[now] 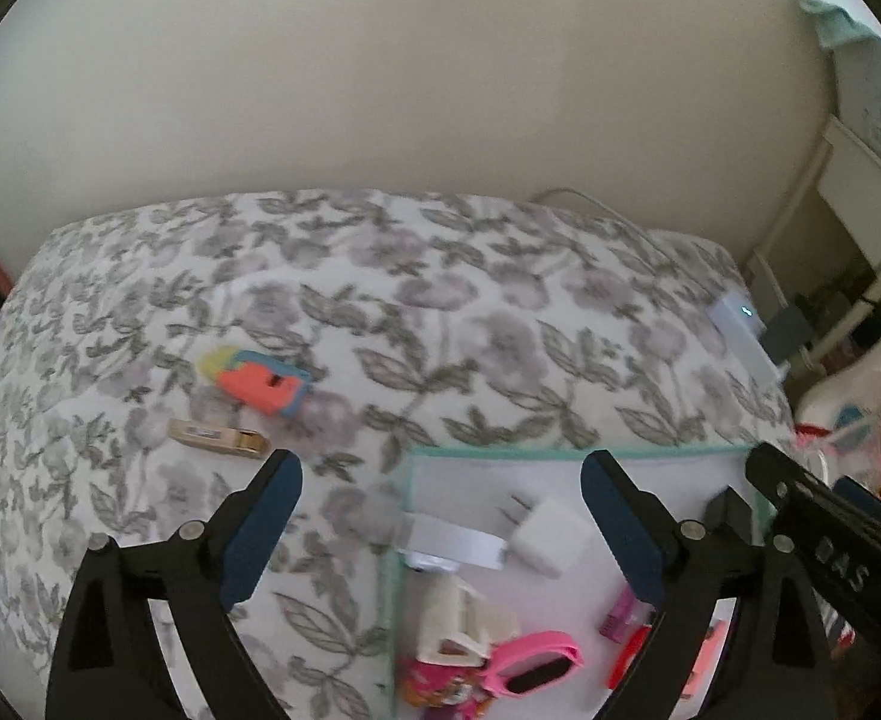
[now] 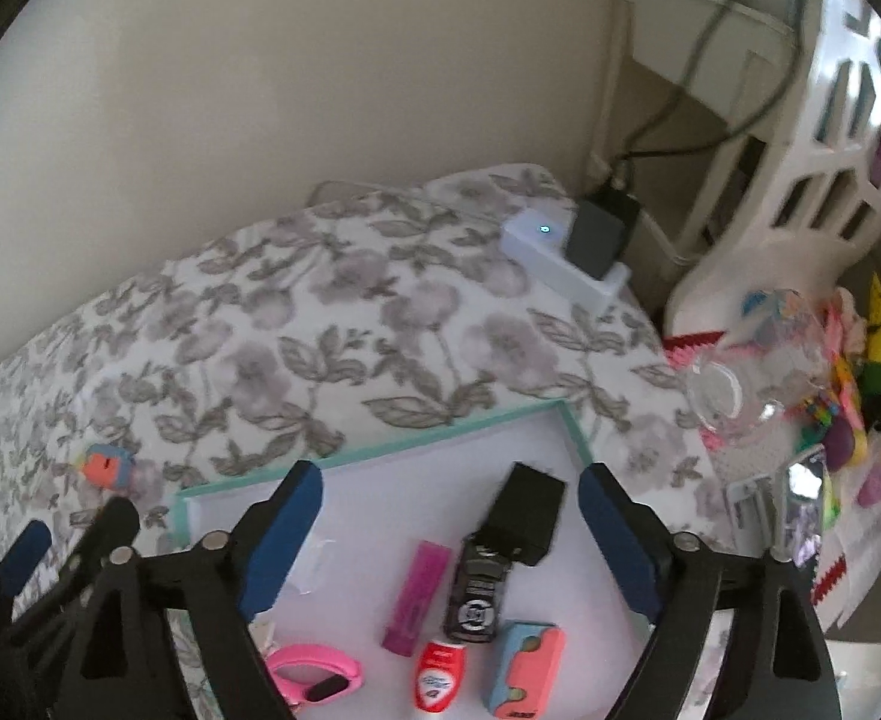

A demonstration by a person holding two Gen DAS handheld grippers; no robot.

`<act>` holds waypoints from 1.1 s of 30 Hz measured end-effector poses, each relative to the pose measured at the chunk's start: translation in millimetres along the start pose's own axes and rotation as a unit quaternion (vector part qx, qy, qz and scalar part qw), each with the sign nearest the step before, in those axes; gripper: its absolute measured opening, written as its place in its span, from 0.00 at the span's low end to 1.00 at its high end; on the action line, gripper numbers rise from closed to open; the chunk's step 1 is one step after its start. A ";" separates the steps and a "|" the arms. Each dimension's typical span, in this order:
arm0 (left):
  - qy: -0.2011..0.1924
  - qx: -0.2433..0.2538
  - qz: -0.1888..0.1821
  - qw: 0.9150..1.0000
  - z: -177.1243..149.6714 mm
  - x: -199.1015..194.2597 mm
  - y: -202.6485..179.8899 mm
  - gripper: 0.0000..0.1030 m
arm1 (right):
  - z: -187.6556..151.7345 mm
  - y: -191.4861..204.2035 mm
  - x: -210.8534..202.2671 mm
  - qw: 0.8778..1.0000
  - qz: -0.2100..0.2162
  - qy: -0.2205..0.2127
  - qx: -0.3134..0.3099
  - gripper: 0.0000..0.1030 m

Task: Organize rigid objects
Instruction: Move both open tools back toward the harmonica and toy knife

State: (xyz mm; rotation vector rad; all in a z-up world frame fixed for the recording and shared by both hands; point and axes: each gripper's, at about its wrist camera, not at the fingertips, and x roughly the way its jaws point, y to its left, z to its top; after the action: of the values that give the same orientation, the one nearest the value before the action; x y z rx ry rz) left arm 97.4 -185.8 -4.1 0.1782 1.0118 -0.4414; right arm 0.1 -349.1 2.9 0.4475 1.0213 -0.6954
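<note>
A white tray with a teal rim [image 1: 500,450] lies on the floral bedspread. In the left wrist view it holds a white charger plug [image 1: 545,537], a cream block [image 1: 458,618] and a pink watch [image 1: 536,660]. My left gripper [image 1: 440,468] hangs open and empty over the tray's left edge. Left of it on the bed lie an orange and blue toy [image 1: 260,381] and a beige clip [image 1: 218,438]. My right gripper [image 2: 449,480] stands open above a black adapter [image 2: 527,513], a black fob [image 2: 476,594], a magenta tube [image 2: 416,594], a red bottle [image 2: 437,675] and a coral box [image 2: 524,666].
A white power strip [image 2: 560,258] with a dark adapter plugged in sits at the bed's far right corner, cable running up the wall. Past the bed's right edge stand a white chair [image 2: 770,210] and a pile of colourful toys with a clear bag [image 2: 752,378].
</note>
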 end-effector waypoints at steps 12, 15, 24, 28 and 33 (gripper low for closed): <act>0.030 -0.093 0.068 0.993 -0.5 29.4 99.3 0.93 | -19.4 77.6 19.1 0.994 0.077 0.027 -0.068 1.00; 0.038 -0.111 0.080 0.990 -3.0 35.5 126.5 1.00 | -27.5 99.2 23.7 0.991 0.092 0.036 -0.086 1.00; 0.050 -0.168 0.111 0.978 -11.5 40.3 192.6 1.00 | -45.0 153.5 24.5 0.983 0.116 0.040 -0.134 1.00; 0.045 -0.153 0.125 0.979 -21.1 48.7 212.2 1.00 | -51.0 173.2 29.1 0.981 0.118 0.042 -0.151 1.00; 0.058 -0.183 0.075 0.979 -21.8 71.2 225.1 1.00 | -50.2 185.5 36.0 0.980 0.117 0.034 -0.159 1.00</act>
State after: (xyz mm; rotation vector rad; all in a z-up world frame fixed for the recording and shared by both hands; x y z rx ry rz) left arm 210.7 4.3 -88.9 -0.0502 1.1674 -0.1027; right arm 112.9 -197.8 -48.1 0.3058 1.1013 -0.3001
